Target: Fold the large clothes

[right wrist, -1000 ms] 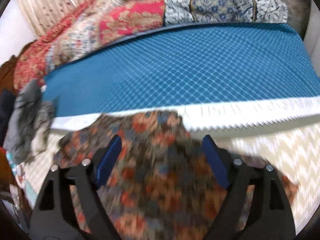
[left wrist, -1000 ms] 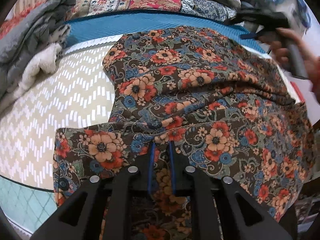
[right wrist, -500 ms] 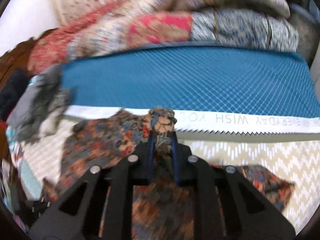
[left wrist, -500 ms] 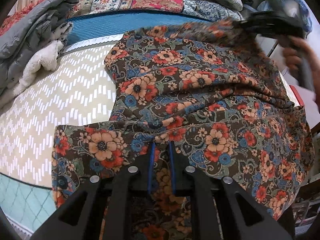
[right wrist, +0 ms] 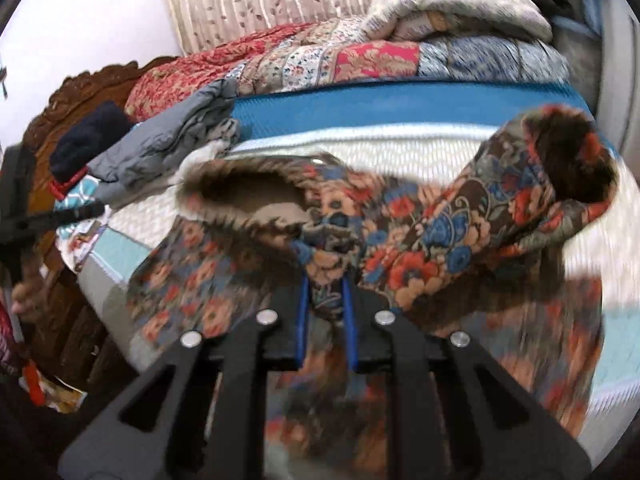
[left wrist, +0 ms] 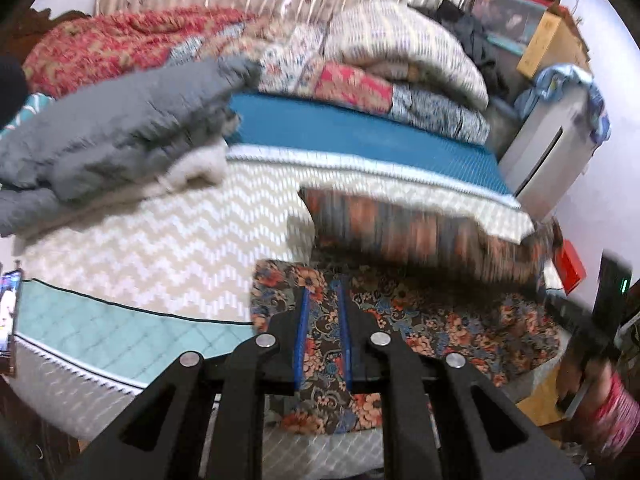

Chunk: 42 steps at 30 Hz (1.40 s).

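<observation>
A large brown garment with red, orange and blue flowers (left wrist: 460, 320) hangs lifted over the bed's near edge, its far part blurred by motion. My left gripper (left wrist: 323, 300) is shut on a fold of the floral garment at its near left corner. In the right wrist view the floral garment (right wrist: 460, 232) bunches and drapes in the air, and my right gripper (right wrist: 326, 292) is shut on a gathered edge of it. The other gripper and the hand holding it show at each view's edge, blurred.
The bed has a cream zigzag sheet (left wrist: 168, 248) with a teal band (left wrist: 360, 136) behind it. A grey jacket pile (left wrist: 112, 136) lies at the left. Folded quilts (left wrist: 380, 64) are stacked at the back. A carved wooden headboard (right wrist: 72, 92) and a white appliance (left wrist: 548, 152) flank the bed.
The right gripper went from open over the garment to shut on its edge and pulled it across. The left gripper rose with its corner, lifting the garment off the sheet.
</observation>
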Available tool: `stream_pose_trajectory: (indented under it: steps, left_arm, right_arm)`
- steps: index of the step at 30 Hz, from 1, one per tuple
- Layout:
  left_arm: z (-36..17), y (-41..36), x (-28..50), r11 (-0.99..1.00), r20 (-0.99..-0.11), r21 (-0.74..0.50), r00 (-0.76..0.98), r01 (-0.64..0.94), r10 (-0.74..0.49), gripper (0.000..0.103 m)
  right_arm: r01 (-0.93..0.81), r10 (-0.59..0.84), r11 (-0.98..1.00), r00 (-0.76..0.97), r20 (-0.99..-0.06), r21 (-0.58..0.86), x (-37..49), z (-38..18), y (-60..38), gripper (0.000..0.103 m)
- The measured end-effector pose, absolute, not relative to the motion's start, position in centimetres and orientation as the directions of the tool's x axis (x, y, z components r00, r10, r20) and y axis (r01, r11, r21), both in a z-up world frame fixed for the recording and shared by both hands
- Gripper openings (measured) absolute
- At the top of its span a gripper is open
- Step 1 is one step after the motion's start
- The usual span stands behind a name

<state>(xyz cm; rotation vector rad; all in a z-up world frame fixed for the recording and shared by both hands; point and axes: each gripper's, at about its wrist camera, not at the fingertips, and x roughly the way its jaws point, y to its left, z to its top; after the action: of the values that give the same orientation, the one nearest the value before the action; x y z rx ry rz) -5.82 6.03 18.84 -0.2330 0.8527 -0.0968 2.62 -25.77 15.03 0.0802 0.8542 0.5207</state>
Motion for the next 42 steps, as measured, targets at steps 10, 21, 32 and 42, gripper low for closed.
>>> stream_pose_trajectory:
  steps: [10, 21, 32, 42]
  left_arm:
    - [18.7, 1.8, -5.0, 0.958, -0.729, -0.266, 0.627, 0.111, -0.275, 0.008]
    - [11.8, 8.4, -1.0, 0.917, -0.827, -0.376, 0.495, -0.135, -0.266, 0.000]
    - [8.4, 7.4, 3.0, 0.851, -0.781, -0.521, 0.441, -0.069, -0.443, 0.000]
    - [15.2, 6.0, -2.7, 0.810, -0.730, -0.586, 0.410, 0.038, -0.547, 0.014]
  right_arm:
    - [-0.370, 0.418, 0.895, 0.505, -0.755, 0.248, -6.3, 12.2, -25.9, 0.014]
    - [-0.285, 0.417, 0.907, 0.495, -0.762, 0.311, -8.0, 12.1, -29.0, 0.047]
    - [-0.132, 0.374, 0.919, 0.595, -0.711, 0.372, -6.4, 16.2, -33.6, 0.047]
    - [-0.055, 0.231, 0.964, 0.663, -0.713, 0.261, -3.3, 17.2, -34.7, 0.047]
